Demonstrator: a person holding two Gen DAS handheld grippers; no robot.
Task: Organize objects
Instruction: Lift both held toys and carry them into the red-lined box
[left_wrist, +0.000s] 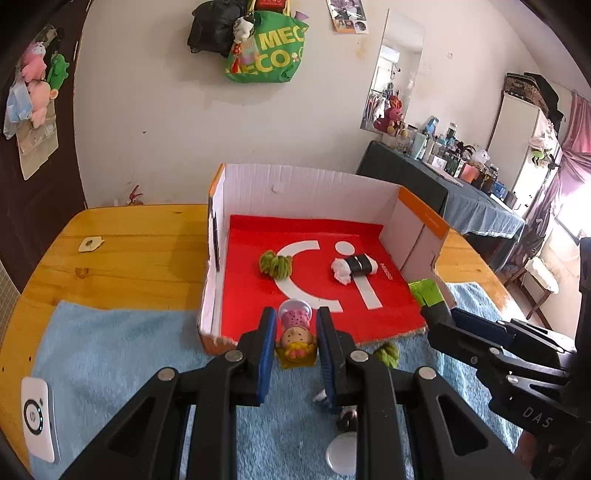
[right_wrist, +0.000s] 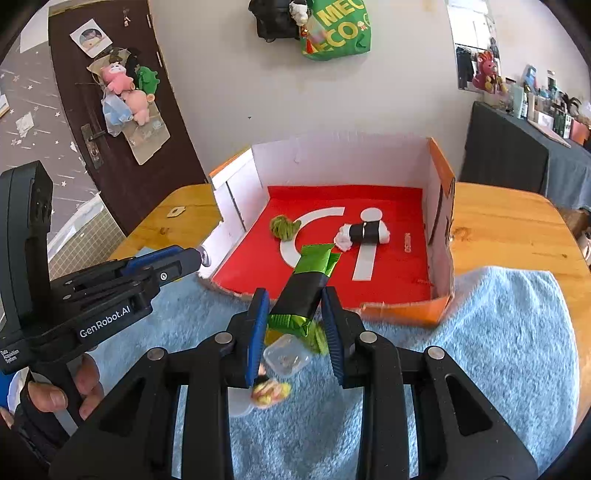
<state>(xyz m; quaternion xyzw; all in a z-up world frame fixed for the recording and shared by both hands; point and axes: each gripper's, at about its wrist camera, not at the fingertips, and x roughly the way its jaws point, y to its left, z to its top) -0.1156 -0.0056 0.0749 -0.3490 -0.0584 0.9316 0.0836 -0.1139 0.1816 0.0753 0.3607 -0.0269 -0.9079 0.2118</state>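
Note:
My left gripper (left_wrist: 295, 332) is shut on a small doll figure (left_wrist: 296, 338) with a pink hat and holds it at the open front edge of the cardboard box (left_wrist: 295, 181). My right gripper (right_wrist: 295, 314) is shut on a green and black snack packet (right_wrist: 304, 288) and holds it tilted above the box's front edge (right_wrist: 399, 308). Inside the box on its red floor lie a green yarn bundle (left_wrist: 275, 264) and a rolled black and white sock (left_wrist: 354, 267). Both also show in the right wrist view, the yarn bundle (right_wrist: 283, 227) and the sock (right_wrist: 364, 233).
A blue towel (left_wrist: 129, 354) covers the near part of the wooden table (left_wrist: 129, 240). On it lie another green bundle (left_wrist: 387, 353), a white round lid (left_wrist: 341, 454), a clear small container (right_wrist: 286, 356) and a white device (left_wrist: 37, 417). A cluttered side table (left_wrist: 461, 184) stands at right.

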